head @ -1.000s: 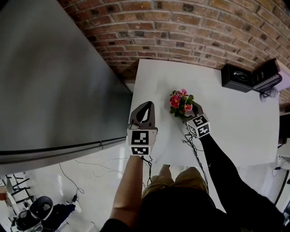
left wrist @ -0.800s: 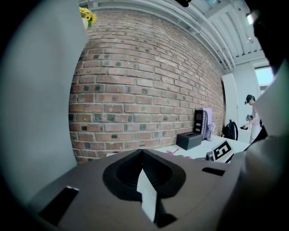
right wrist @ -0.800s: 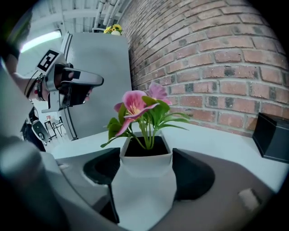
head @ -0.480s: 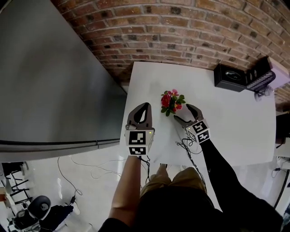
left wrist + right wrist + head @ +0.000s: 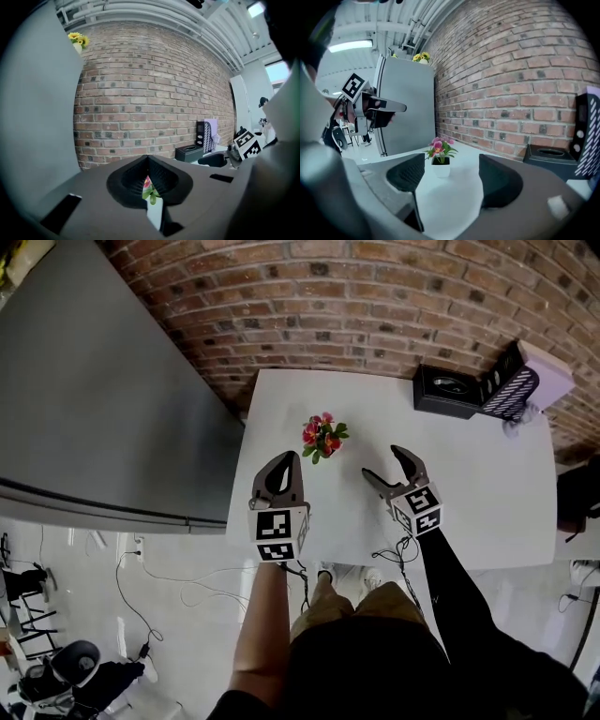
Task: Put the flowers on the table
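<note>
- Right, closest in: a bare forearm (image 5: 264, 624) carries the left hand-held gripper (image 5: 284, 458), and a black sleeve (image 5: 459, 592) carries the right hand-held gripper (image 5: 381, 465), both out over the white worktop (image 5: 478, 484).
- Left hand-held gripper first: its own view has the jaws pressed together at the tips, nothing clamped, with only a slit behind them through which a bit of pink and green shows.
- Over to the right hand-held gripper: jaws spread wide and empty, with bare worktop lying in the gap between them.
- Next out, the flowers (image 5: 322, 435), and they're down! Pink blooms and green leaves stand upright in a small white pot (image 5: 440, 168) on the worktop, touching neither tool.
- From the head view they sit just beyond the left hand-held gripper's tip, and beyond and to the left of the right one.
- Further back, at the worktop's far right, a black box (image 5: 448, 390) sits near the wall.
- Behind it all runs the brick wall (image 5: 375, 296), and at the left a tall grey cabinet (image 5: 94, 399) stands with yellow flowers (image 5: 419, 57) on top.
</note>
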Available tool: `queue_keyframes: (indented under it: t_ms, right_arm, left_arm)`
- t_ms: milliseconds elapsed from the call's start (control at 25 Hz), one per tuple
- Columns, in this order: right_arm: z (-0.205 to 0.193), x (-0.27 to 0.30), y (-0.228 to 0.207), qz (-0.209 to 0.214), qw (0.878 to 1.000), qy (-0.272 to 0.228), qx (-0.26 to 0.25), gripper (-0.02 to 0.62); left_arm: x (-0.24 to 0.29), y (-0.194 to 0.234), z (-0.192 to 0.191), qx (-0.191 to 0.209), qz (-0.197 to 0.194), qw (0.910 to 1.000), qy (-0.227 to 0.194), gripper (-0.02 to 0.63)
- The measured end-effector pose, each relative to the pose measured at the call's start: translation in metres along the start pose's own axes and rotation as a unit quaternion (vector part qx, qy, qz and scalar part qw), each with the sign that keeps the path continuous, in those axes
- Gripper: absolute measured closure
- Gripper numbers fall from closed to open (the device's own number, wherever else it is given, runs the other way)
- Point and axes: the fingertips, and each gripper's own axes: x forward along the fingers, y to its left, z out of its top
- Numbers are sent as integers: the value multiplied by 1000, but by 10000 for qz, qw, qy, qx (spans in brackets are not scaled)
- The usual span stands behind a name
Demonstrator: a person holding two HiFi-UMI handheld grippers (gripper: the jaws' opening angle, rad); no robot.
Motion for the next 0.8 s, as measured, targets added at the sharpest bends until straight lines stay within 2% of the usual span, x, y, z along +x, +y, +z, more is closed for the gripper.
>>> queue_keyframes:
  t_ms: [440,800]
  right_arm:
    - [83,-103,-18,-174,9956,-854,-338,241]
    - [115,-158,-18,-97,9901,-1254,-628,241]
  left_arm:
    - [-35,-81,34,134,150,9994,-265,597]
    - [-60,-124,62,170,274,9979,-570,597]
